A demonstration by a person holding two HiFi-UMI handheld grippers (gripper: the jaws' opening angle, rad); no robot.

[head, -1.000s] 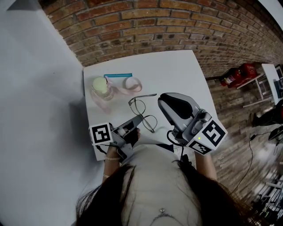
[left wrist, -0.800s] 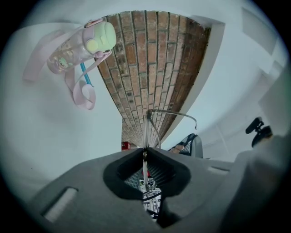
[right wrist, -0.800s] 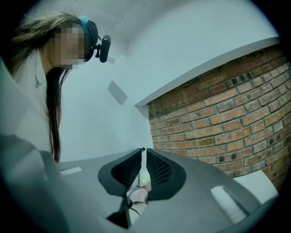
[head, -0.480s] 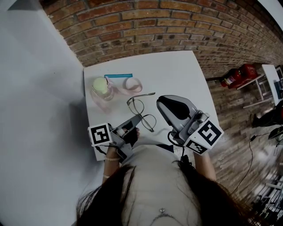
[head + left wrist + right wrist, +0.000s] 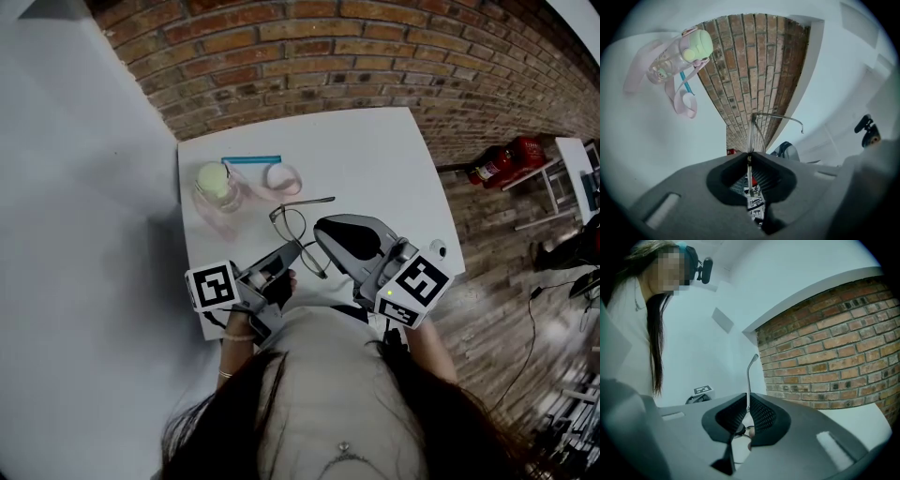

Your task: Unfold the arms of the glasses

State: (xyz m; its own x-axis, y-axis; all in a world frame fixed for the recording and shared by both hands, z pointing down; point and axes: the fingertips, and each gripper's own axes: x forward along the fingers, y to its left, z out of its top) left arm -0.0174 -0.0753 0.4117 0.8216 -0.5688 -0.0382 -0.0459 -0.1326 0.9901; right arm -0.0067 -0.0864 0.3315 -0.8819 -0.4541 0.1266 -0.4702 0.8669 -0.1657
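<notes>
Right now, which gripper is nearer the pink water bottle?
Left. The left gripper, shut on the glasses, is on the same side of them as the bottle; the right gripper grips them farther right.

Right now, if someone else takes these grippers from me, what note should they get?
Left gripper: fingers shut on the frame of the glasses, above the table.
Right gripper: fingers shut on one arm of the glasses.
Done: the other arm already sticks out from the frame.
Left to do: probably swing the gripped arm fully open; how far it has opened isn't clear.
</notes>
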